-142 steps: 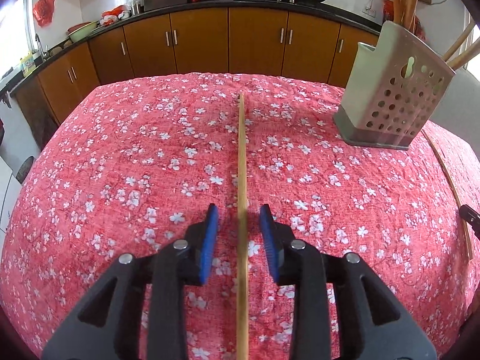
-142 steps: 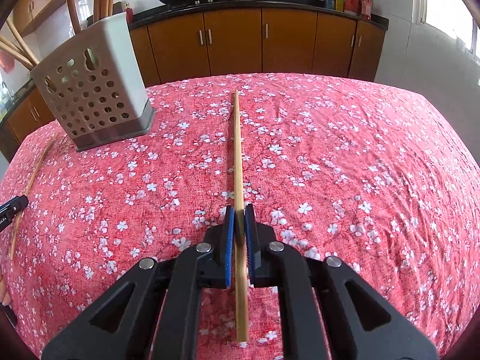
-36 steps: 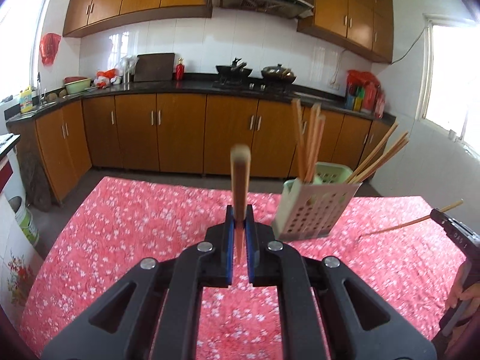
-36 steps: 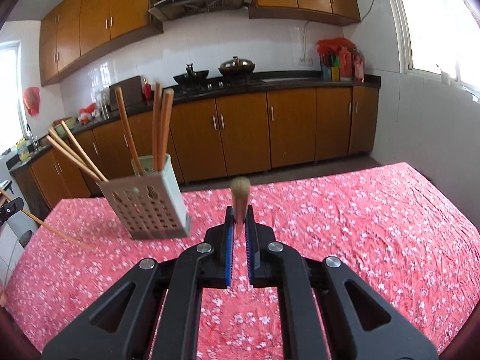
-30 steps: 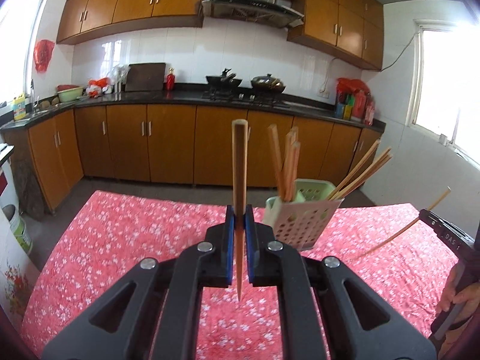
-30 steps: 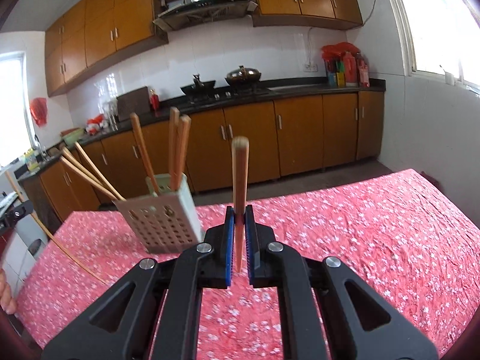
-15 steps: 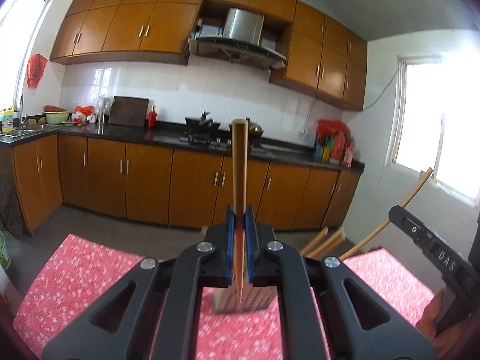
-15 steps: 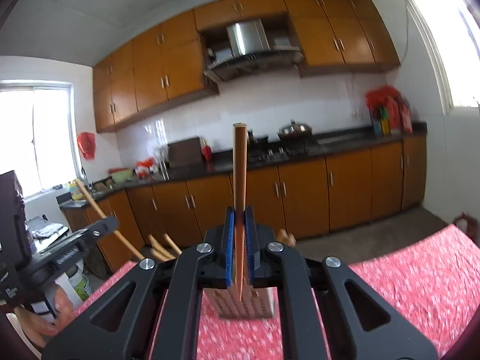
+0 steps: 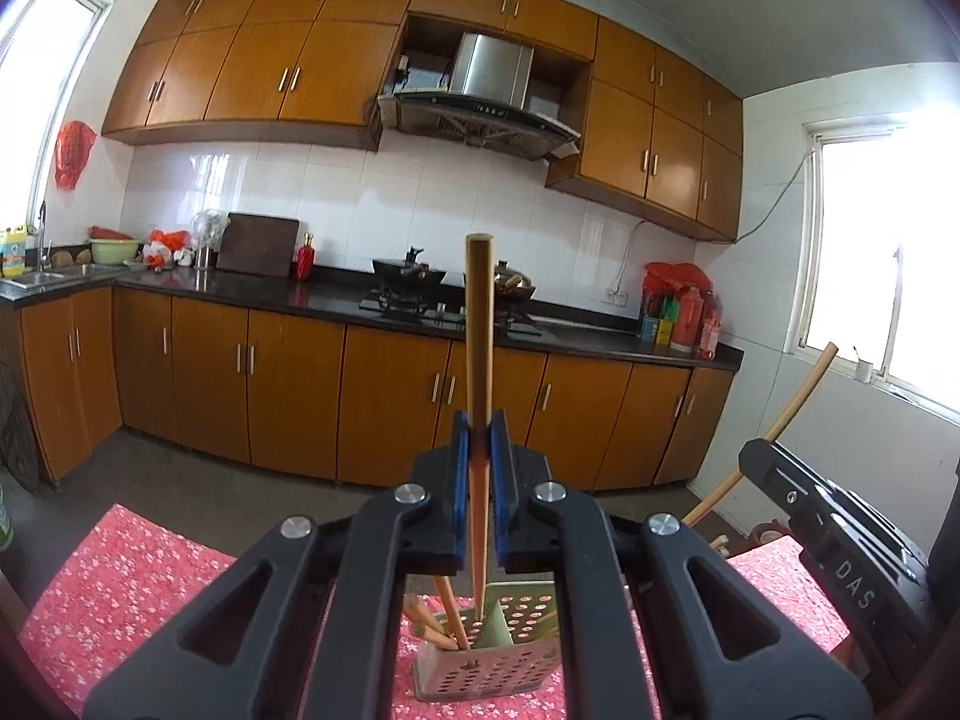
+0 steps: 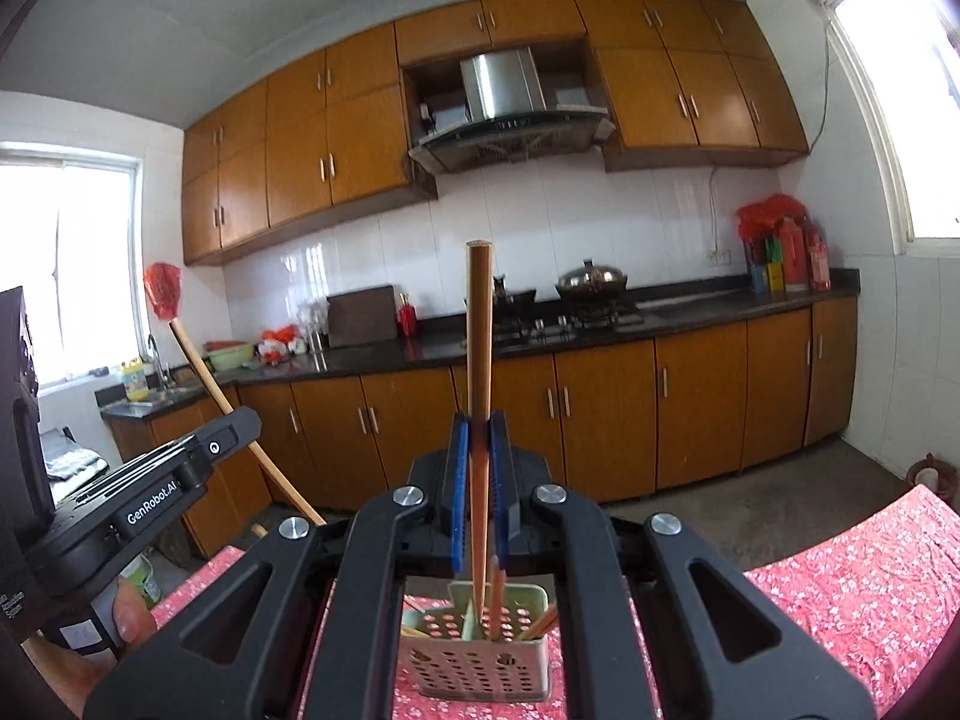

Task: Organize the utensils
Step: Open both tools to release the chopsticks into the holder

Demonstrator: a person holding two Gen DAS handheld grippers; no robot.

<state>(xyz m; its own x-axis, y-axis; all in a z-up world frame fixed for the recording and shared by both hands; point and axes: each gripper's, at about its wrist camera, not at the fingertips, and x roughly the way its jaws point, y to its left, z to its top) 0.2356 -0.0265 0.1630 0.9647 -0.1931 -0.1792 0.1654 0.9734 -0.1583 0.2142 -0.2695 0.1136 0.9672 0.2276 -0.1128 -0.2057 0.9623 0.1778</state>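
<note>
Left wrist view: the black left gripper with blue pads is clamped shut on one long tan wooden chopstick, which stands nearly upright, its blunt end high and its thin tip hanging just over the pale green perforated plastic utensil holder. That holder sits on the red floral tablecloth directly below, divided into compartments, with about three wooden sticks showing in its left one. At the right edge the other black gripper body shows, a slanted stick rising from it.

From the right wrist view, the black right gripper is likewise closed on a single upright wooden chopstick, the second one, whose point hangs just above the same green holder. Roughly four stick ends can be made out inside it here; an exact count is hard. The left gripper's body shows at the left, held in a person's hand.

Two chopsticks are gripped, one per gripper, and there is one holder on the table.
</note>
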